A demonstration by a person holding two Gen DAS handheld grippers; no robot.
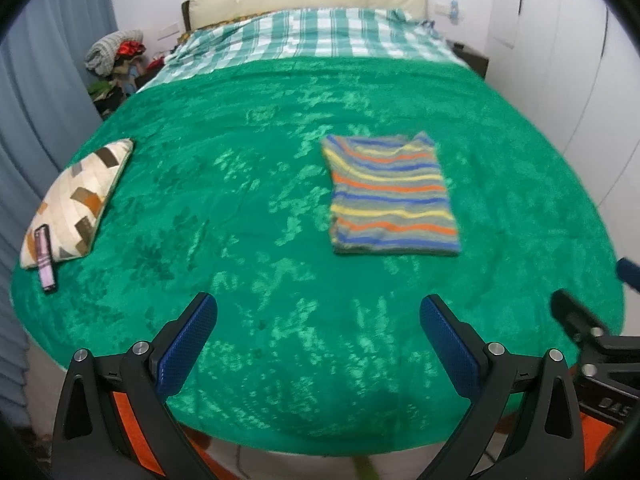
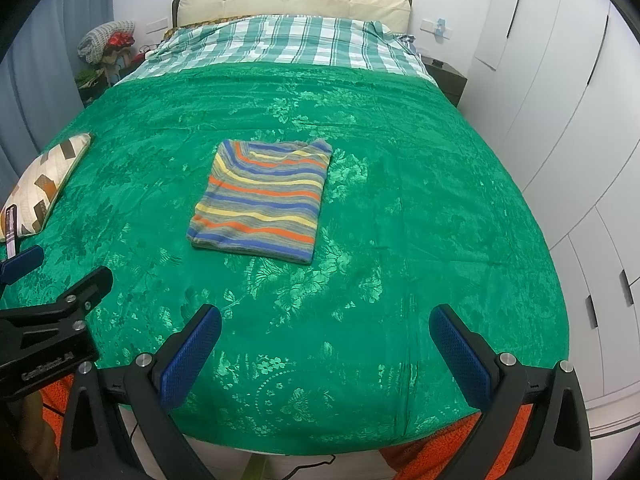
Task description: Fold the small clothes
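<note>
So your striped top is lying flat in the middle of the green bedspread, already squared off into a neat rectangle, collar end pointing toward the headboard. Honestly it looks like the fold on this one is done or nearly so, and you're in the gap between steps.

Both tools are hanging back near the foot of the bed, well apart from the top. Your left gripper has its blue pads spread wide with nothing between them, and your right gripper is the same: wide apart, empty.

Next move, as I read it: either one more half-fold, bringing the near hem up to the collar, or lift the bundle off to one side. Either way you need to reach forward a fair bit, come in low at the near corners, and pinch all the layers together so the stack doesn't slide open.

Writing-wise, there's pale lettering on the side of the left tool in the right wrist view, but it's too blurry for me to read. Same for the partial print in the left view.

The patterned cushion with a phone leaning on it sits far left, out of your way.
</note>
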